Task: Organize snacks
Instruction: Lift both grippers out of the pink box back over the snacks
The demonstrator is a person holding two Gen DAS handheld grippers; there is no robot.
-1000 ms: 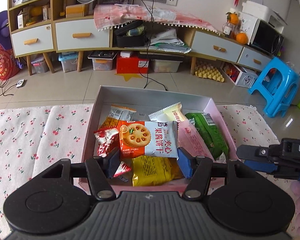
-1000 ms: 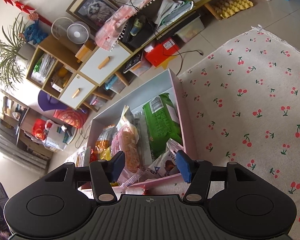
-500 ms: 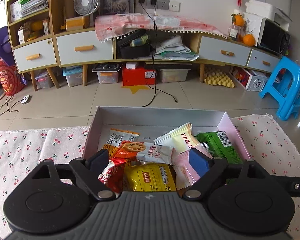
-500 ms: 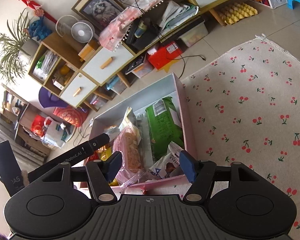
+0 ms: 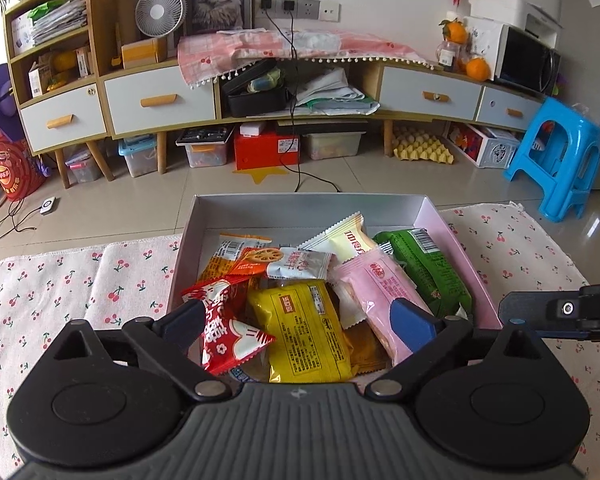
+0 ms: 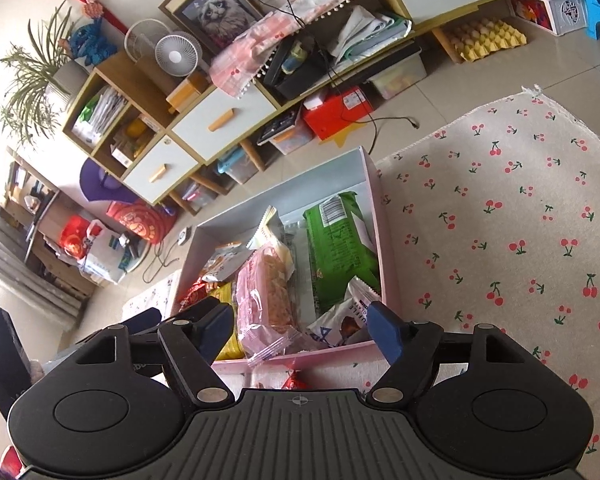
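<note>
A shallow pink-walled box [image 5: 300, 210] on the cherry-print cloth [image 5: 80, 280] holds several snack packets: an orange-and-white biscuit packet [image 5: 276, 260], a yellow one [image 5: 304, 332], a red one [image 5: 224, 332], a pink one [image 5: 376, 288] and a green one [image 5: 424, 268]. My left gripper [image 5: 300, 322] hangs over the box's near end. Its jaws are opening wide and its pads touch nothing. My right gripper [image 6: 300, 328] hovers over the near right corner of the box [image 6: 380, 220], jaws opening, above the pink packet [image 6: 264, 296] and a white-and-blue packet [image 6: 348, 316] without gripping either.
The right gripper's body [image 5: 560, 312] juts in beside the box's right wall. A small red wrapper [image 6: 294, 380] lies on the cloth [image 6: 520, 220] in front of the box. Beyond the cloth are tiled floor, a low cabinet [image 5: 160, 100] and a blue stool [image 5: 560, 160].
The left gripper let go of the biscuit packet, which now lies in the box, and its jaws spread wide as it drew back. The right jaws widened too.
</note>
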